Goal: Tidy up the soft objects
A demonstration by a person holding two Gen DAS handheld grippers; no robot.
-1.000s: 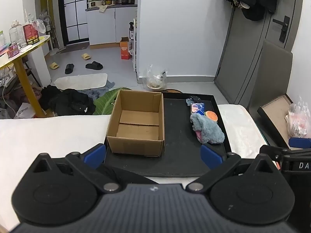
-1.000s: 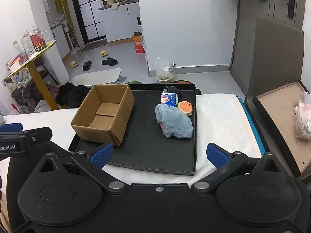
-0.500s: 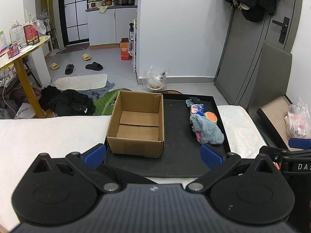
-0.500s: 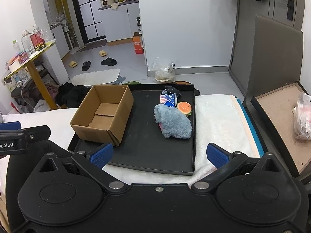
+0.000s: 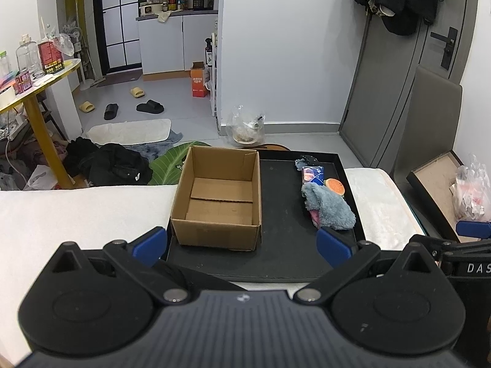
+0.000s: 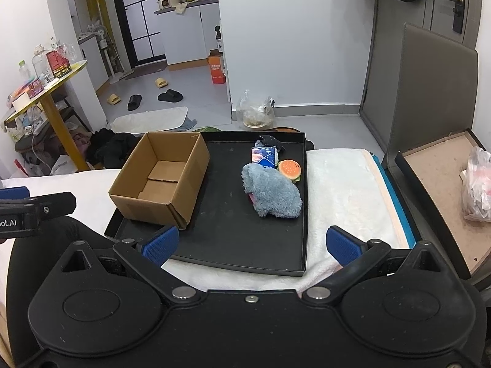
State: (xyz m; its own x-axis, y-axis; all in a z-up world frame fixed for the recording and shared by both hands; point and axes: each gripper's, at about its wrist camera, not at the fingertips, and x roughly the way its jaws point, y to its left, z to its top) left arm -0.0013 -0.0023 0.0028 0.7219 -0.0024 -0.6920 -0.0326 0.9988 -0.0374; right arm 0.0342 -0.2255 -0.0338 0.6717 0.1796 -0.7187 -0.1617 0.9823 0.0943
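An open, empty cardboard box (image 5: pixel 219 197) (image 6: pixel 159 178) stands on the left half of a black tray (image 5: pixel 276 254) (image 6: pixel 233 233). On the tray's right side lie a fluffy grey-blue cloth (image 5: pixel 330 207) (image 6: pixel 273 194) over something pink, a burger-shaped toy (image 5: pixel 335 186) (image 6: pixel 289 168), a blue printed packet (image 5: pixel 312 175) (image 6: pixel 264 155) and a dark cloth (image 5: pixel 308 162) (image 6: pixel 270 141). My left gripper (image 5: pixel 242 243) hangs open before the box. My right gripper (image 6: pixel 251 243) is open too, short of the tray's near edge, with nothing between its fingers.
The tray rests on a white fluffy cover (image 6: pixel 340 184). To the right stand a shallow brown-lined box lid (image 6: pixel 435 184) and a plastic bag (image 6: pixel 477 184). Beyond are the floor with clothes (image 5: pixel 107 162), slippers, a yellow table (image 5: pixel 33 92) and a grey door (image 5: pixel 399 70).
Both views have drawn back and risen slightly, so the tray and box look a little smaller and farther. Nothing on the tray has moved; both grippers stay open.
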